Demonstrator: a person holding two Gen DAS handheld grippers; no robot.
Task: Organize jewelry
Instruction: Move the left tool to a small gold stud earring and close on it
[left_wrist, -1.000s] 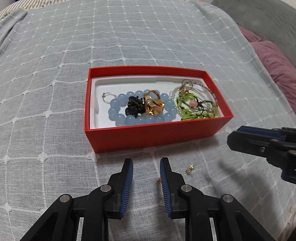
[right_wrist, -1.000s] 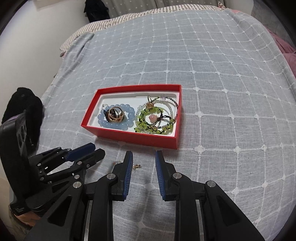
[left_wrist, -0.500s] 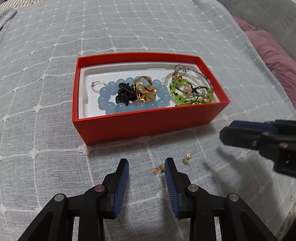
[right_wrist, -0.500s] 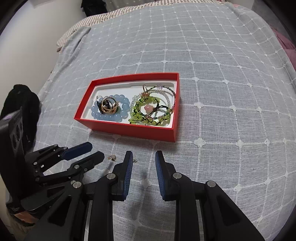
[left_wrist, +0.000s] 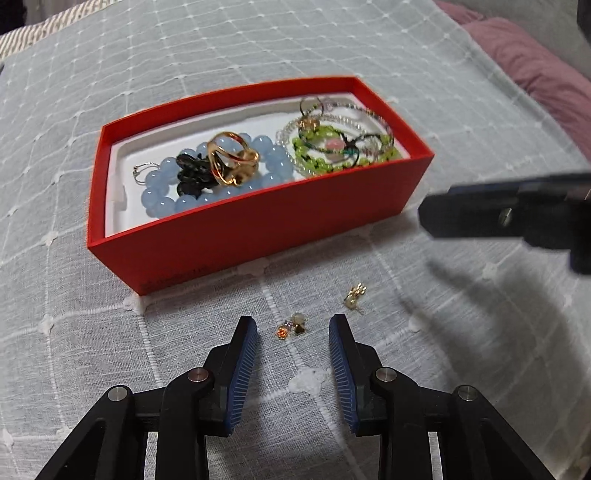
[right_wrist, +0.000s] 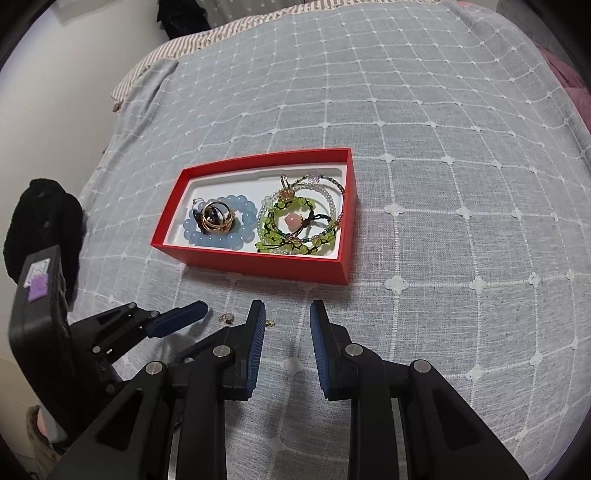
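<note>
Left claw (left_wrist: 292, 328) stood wide over the bedspread (left_wrist: 110, 332), straddling the small gold earring (left_wrist: 291, 328) just short of the red box (left_wrist: 258, 229). Right claw (right_wrist: 287, 321) hung parted and empty. Second earring (left_wrist: 354, 293) lay just beside. Best pressed lightly into the soft cloth, closed slowly around the stud, lifted clear without snagging threads, then dropped beside the blue bead bracelet (left_wrist: 162, 206).
</note>
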